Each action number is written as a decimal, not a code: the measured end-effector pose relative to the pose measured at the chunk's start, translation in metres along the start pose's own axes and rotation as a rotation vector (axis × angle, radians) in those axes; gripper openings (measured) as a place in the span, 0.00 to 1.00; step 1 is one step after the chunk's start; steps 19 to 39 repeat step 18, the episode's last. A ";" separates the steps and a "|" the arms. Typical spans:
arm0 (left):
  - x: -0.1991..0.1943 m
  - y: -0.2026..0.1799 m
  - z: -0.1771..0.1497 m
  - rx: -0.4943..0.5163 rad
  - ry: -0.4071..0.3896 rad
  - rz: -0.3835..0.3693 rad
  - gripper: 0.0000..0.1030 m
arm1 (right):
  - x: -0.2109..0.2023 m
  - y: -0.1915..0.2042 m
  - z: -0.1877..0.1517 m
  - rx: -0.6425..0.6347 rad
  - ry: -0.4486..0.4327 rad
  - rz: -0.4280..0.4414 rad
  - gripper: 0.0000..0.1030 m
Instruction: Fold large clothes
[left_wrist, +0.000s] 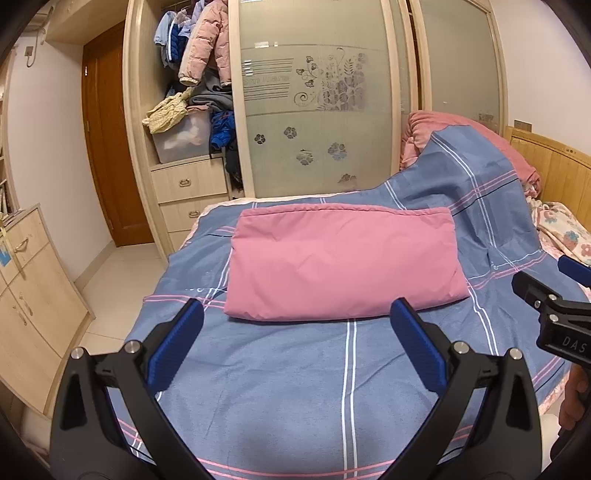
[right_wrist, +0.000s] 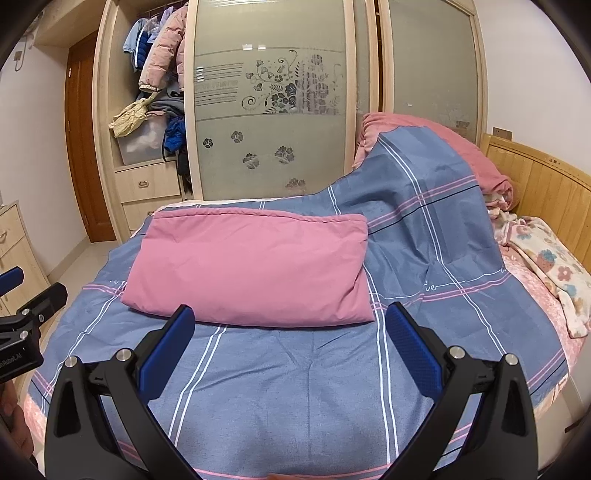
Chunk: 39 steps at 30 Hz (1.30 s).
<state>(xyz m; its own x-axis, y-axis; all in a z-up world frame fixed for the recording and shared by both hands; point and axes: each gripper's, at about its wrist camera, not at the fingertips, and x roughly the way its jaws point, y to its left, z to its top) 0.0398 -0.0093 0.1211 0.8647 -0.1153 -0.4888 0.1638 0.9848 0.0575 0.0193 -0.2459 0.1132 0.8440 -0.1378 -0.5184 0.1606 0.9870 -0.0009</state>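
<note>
A pink cloth (left_wrist: 341, 264) lies folded into a flat rectangle on the blue plaid bed cover (left_wrist: 295, 387); it also shows in the right wrist view (right_wrist: 251, 267). My left gripper (left_wrist: 297, 310) is open and empty, held just short of the fold's near edge. My right gripper (right_wrist: 290, 314) is open and empty, also just before the near edge, toward the fold's right corner. The right gripper shows at the right edge of the left wrist view (left_wrist: 554, 306); the left gripper shows at the left edge of the right wrist view (right_wrist: 26, 317).
A bed cover (right_wrist: 295, 387) spreads over the bed and rises over a pink quilt heap (right_wrist: 436, 144) at the back right. A floral blanket (right_wrist: 554, 269) lies by the wooden headboard (right_wrist: 543, 184). A wardrobe with glass doors (left_wrist: 317, 99) stands behind; a low cabinet (left_wrist: 33, 295) stands left.
</note>
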 end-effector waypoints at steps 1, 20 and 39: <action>0.000 0.001 0.000 -0.004 -0.002 0.003 0.98 | 0.000 0.000 0.000 0.000 0.002 0.001 0.99; 0.005 0.008 -0.002 -0.037 0.045 -0.001 0.98 | -0.004 0.003 -0.001 -0.013 0.000 0.003 0.99; 0.005 0.008 -0.002 -0.037 0.045 -0.001 0.98 | -0.004 0.003 -0.001 -0.013 0.000 0.003 0.99</action>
